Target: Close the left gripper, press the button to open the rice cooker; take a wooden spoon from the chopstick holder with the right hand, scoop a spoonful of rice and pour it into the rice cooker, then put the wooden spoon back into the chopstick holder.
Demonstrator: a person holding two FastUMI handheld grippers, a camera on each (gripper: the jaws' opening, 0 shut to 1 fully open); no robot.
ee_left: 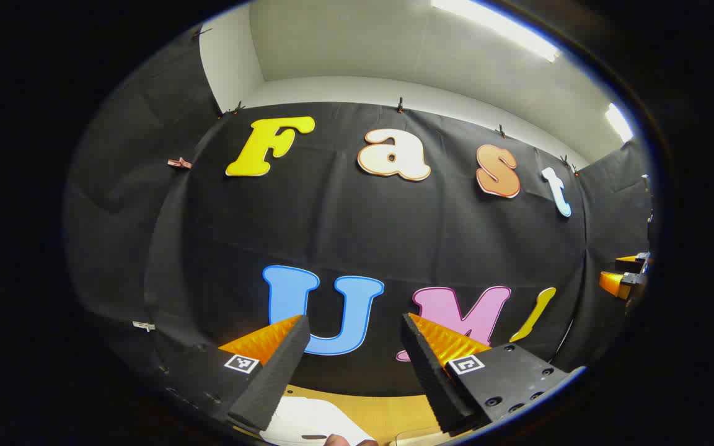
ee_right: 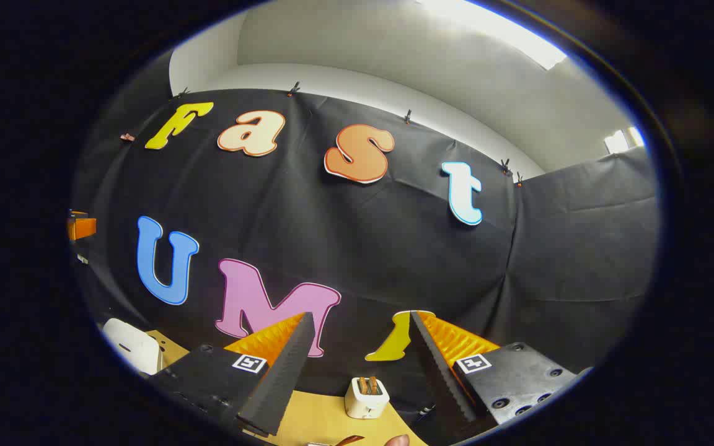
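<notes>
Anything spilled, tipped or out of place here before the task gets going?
Nothing stands out. The chopstick holder stands upright on the wooden table with utensil handles in it; the white rice cooker sits at the left. Left gripper and right gripper are open, holding nothing.

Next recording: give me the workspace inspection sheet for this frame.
Surface: wooden table, low in both views.
Job's things: white rice cooker at left; white chopstick holder with wooden handles standing in it.
Clutter: nothing seen.
Grippers: left tool open, empty; right tool open, empty; both raised facing the wall.
Cables: nothing seen.
Surroundings: black cloth wall, ceiling lights.
</notes>
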